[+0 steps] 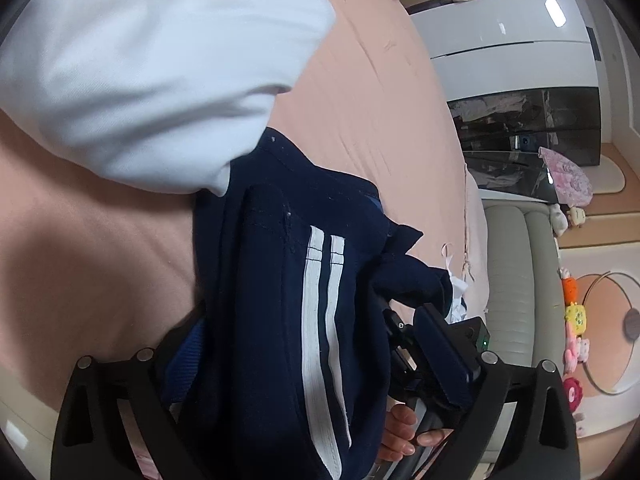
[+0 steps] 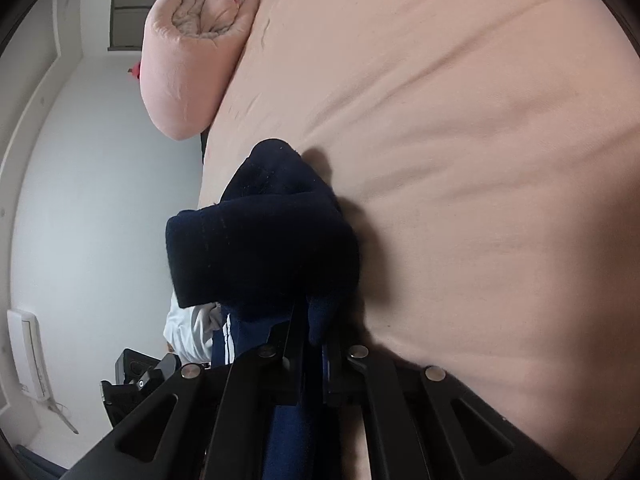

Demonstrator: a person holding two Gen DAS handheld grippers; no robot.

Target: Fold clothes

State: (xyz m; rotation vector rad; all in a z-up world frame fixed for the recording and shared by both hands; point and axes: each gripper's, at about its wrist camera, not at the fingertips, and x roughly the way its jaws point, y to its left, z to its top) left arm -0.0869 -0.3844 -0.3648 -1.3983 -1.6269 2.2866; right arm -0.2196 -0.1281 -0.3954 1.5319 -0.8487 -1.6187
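My right tongs (image 2: 314, 332) are pinching a bunched fold of the navy trousers (image 1: 280, 280), which hang lifted just above the pink bed (image 2: 460, 120). My left tongs (image 1: 316, 420) have the striped trouser cloth running between their arms; whether they grip it I cannot tell. A white garment (image 1: 140, 60) lies on the bed beside the trousers. Risk: the thick bunch could slip from the right pinch, or the hanging cloth could drag the white garment askew.
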